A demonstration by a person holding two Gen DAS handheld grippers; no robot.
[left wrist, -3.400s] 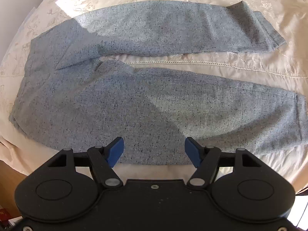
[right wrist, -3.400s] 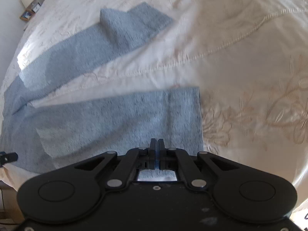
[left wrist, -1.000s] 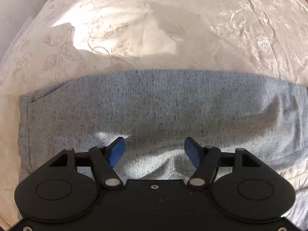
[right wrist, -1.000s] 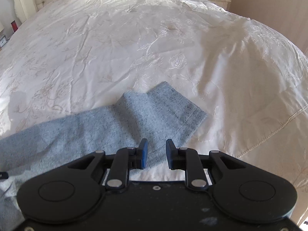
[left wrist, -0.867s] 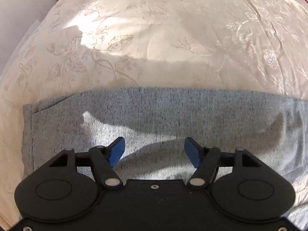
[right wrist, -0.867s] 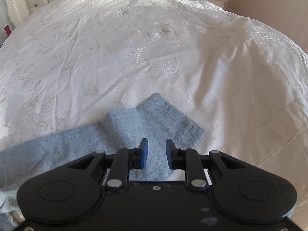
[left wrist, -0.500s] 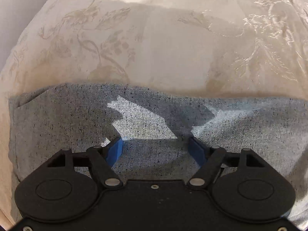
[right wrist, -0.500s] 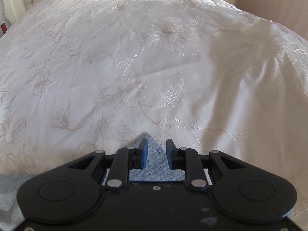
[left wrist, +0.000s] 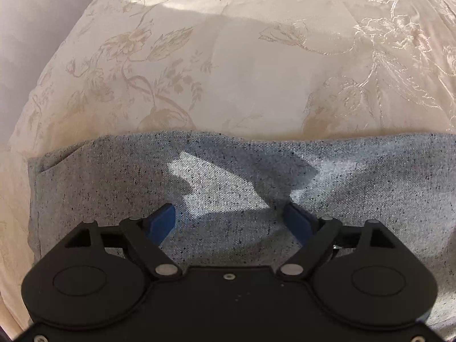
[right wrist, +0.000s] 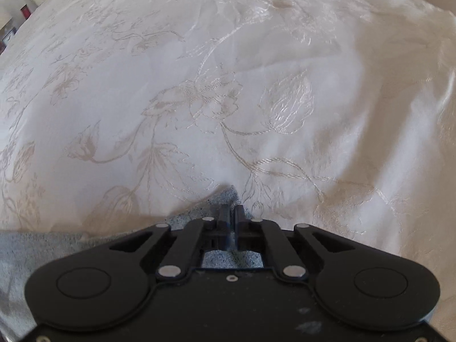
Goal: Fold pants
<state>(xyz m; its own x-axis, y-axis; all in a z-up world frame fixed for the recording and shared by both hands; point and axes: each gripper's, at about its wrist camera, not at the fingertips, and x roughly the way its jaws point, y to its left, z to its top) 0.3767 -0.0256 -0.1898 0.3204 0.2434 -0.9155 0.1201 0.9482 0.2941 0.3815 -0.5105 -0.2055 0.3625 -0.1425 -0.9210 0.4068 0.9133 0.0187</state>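
The grey speckled pants (left wrist: 222,176) lie flat across the cream bedspread, one leg over the other, with the waist end and a pocket seam at the left. My left gripper (left wrist: 230,216) is open, low over the waist part, its blue fingertips (left wrist: 164,218) close to the cloth. In the right wrist view my right gripper (right wrist: 231,213) is shut on the pants' leg end (right wrist: 225,196), whose corner pokes out beyond the fingers. The rest of the leg (right wrist: 34,245) trails off to the left.
The cream embroidered bedspread (left wrist: 256,71) stretches beyond the pants in both views (right wrist: 228,85). The bed's left edge drops off toward a pale wall (left wrist: 34,14). Small items on a nightstand (right wrist: 11,28) show at the far left.
My right gripper has closed on the leg end, having been slightly open half a second ago. My left gripper has stayed open and low over the waist part.
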